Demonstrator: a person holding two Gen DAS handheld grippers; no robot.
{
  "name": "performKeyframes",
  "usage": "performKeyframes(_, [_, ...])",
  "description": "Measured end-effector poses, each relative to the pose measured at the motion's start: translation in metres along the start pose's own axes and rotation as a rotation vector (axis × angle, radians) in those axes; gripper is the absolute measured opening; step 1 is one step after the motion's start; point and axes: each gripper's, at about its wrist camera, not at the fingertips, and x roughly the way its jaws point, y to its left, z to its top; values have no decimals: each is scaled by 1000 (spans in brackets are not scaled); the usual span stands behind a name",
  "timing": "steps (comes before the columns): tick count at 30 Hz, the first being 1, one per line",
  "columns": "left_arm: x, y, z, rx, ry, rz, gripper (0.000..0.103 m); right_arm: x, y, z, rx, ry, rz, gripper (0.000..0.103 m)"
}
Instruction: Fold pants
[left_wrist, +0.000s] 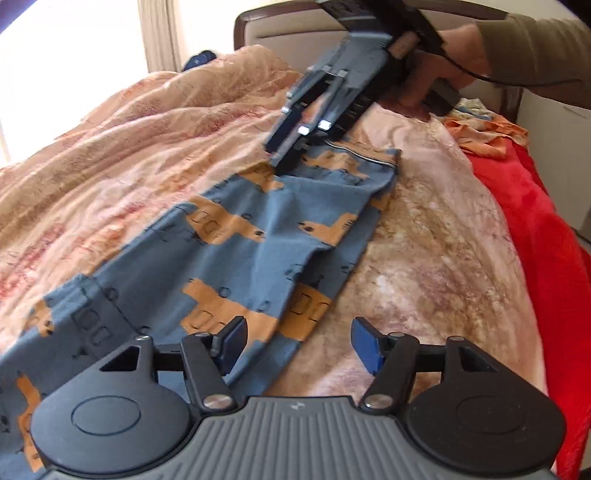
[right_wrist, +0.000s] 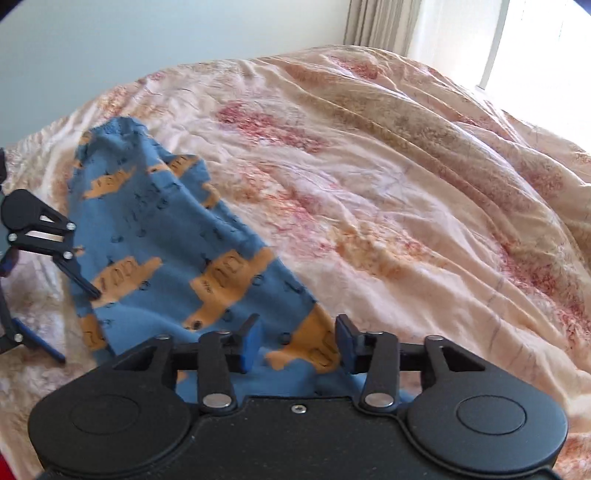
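Blue llama-print pants (left_wrist: 236, 236) lie lengthwise on the floral duvet (left_wrist: 110, 155), one leg over the other. Left gripper (left_wrist: 297, 345) hovers wide open at the leg end, holding nothing. Right gripper (right_wrist: 299, 341) is parted over the waistband, gripping nothing, likely positioned to lift that end. The waistband edge is hidden beneath the tool

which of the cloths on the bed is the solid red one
The red blanket along the bed's right edge in the left wrist view: plain red, unlike the blue printed pants, the floral comforter and the orange garment.
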Motion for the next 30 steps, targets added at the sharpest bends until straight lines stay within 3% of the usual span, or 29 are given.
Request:
performKeyframes(4, [-10, 16, 2, -6, -21, 71, 66, -15, 43, -10, -65, -16, 50, 50])
performKeyframes(7, [-16, 27, -3, 11, 11, 81, 39, -17, 101, -19, -193, -36, 52, 49])
performKeyframes(12, [-31, 39, -23, 92, 75, 147, 38, 3, 161, -24, -406, -50, -21, 39])
performKeyframes(15, [-34, 40, -30, 129, 105, 136, 38, 17, 170, -22, -484, -42, -73, 37])
performKeyframes(18, [-35, 32, -34, 206, 110, 105, 38, 33, 173, -27, -589, 25, -122, 35])
performKeyframes(20, [-33, 29, -35, 235, 111, 121, 38, 33, 170, -27, -595, 22, -121, 17])
performKeyframes(21, [-33, 28, -36, 238, 110, 128, 38, 33, 167, -25, -575, 20, -121, 0])
performKeyframes(22, [-32, 30, -36, 230, 112, 131, 38, 33, 163, -24, -550, 20, -124, 0])
performKeyframes(24, [-31, 34, -36, 213, 109, 141, 30, 29, 158, -21, -524, 2, -129, 0])
performKeyframes(26, [-31, 36, -35, 205, 110, 144, 14, 25, 156, -20, -503, -9, -131, 0])
performKeyframes(30, [-41, 40, -32, 188, 77, 133, 2, 19, 155, -20, -495, -9, -126, 0])
